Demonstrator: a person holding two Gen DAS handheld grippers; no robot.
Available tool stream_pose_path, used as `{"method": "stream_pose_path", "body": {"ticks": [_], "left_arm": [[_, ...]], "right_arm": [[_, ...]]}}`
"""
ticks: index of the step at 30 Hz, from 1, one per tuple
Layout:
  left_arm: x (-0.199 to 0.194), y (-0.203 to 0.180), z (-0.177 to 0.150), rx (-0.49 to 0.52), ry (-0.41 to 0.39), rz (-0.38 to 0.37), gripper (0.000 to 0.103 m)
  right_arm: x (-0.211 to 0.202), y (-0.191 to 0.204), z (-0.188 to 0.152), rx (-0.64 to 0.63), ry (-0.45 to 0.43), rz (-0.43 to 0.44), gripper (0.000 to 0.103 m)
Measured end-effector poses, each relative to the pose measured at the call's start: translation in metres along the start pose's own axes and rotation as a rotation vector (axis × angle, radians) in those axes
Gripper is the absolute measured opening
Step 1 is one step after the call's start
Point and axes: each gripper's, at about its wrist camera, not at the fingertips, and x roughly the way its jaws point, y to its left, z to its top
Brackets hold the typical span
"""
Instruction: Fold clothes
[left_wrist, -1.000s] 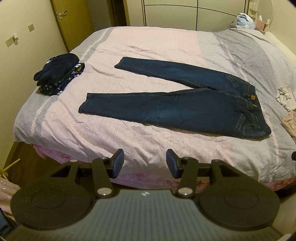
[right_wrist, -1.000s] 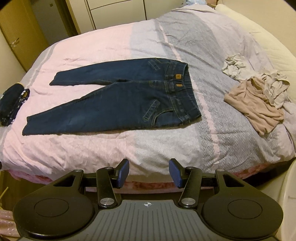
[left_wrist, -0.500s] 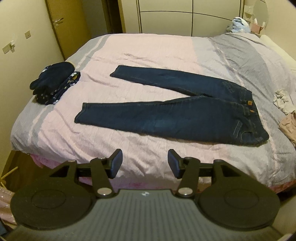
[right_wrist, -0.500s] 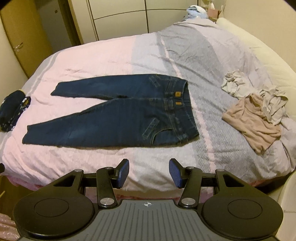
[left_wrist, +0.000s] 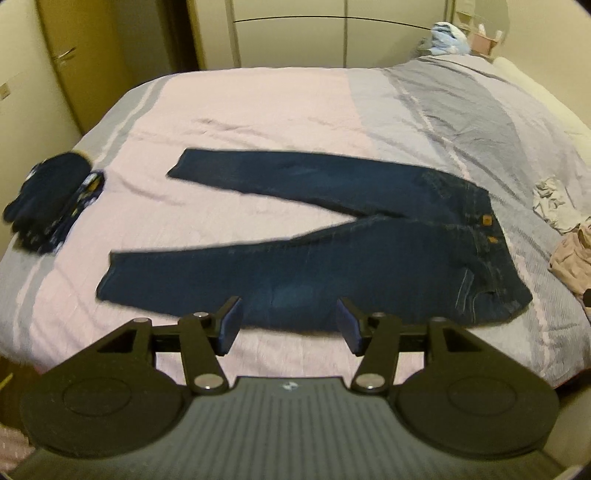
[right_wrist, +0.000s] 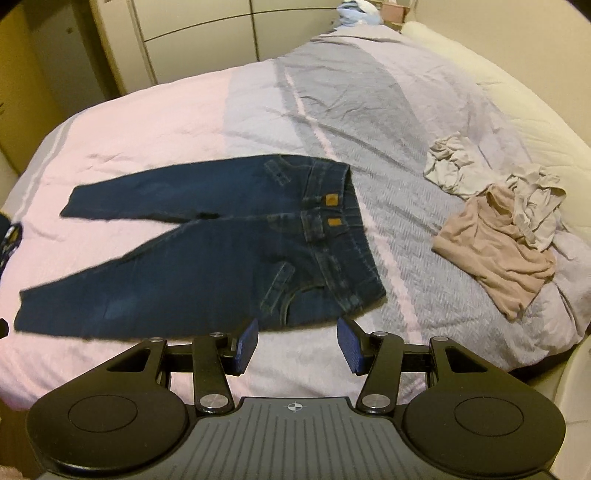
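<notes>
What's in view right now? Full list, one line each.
jeans: 1, dark blue, flat mid-bed, legs spread, waist toward pillow side
dark clothes: 1 pile, navy, foot-end bed edge
beige top: 1, beige, crumpled beside waistband side
grey garments: 2 or so, light grey, by the beige top
bedspread: 1, pink and grey
wardrobe: cream, behind bed
left gripper: open, empty
right gripper: open, empty

The left gripper (left_wrist: 288, 326) is showing a black frame with two round discs, silver screws at the pivots and dark blue pads (left_wrist: 229, 328) on its fingers. The right gripper (right_wrist: 297, 345) is looking alike, its ribbed grey plate bearing a small crosshair mark, its pads (right_wrist: 246, 345) brighter blue.
</notes>
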Motion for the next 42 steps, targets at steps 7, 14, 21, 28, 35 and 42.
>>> {"method": "stream_pose_path", "body": {"ticks": [7, 14, 21, 28, 35, 42], "left_arm": [[0.039, 0.020, 0.060, 0.051, -0.015, -0.045, 0.052], [0.080, 0.041, 0.111, 0.088, -0.013, -0.082, 0.052], [0.120, 0.054, 0.146, 0.124, 0.002, -0.136, 0.052], [0.159, 0.064, 0.159, 0.132, 0.046, -0.186, 0.052], [0.194, 0.050, 0.156, 0.199, 0.095, -0.239, 0.052], [0.227, 0.024, 0.154, 0.244, 0.112, -0.314, 0.052]], "right_arm": [[0.026, 0.030, 0.047, 0.029, -0.006, -0.024, 0.052], [0.056, 0.064, 0.085, 0.047, -0.007, -0.052, 0.052], [0.088, 0.093, 0.113, 0.060, 0.003, -0.076, 0.052], [0.125, 0.097, 0.116, 0.085, 0.048, -0.100, 0.051], [0.148, 0.064, 0.104, 0.137, 0.084, -0.121, 0.052], [0.175, 0.025, 0.100, 0.131, 0.108, -0.122, 0.052]]}}
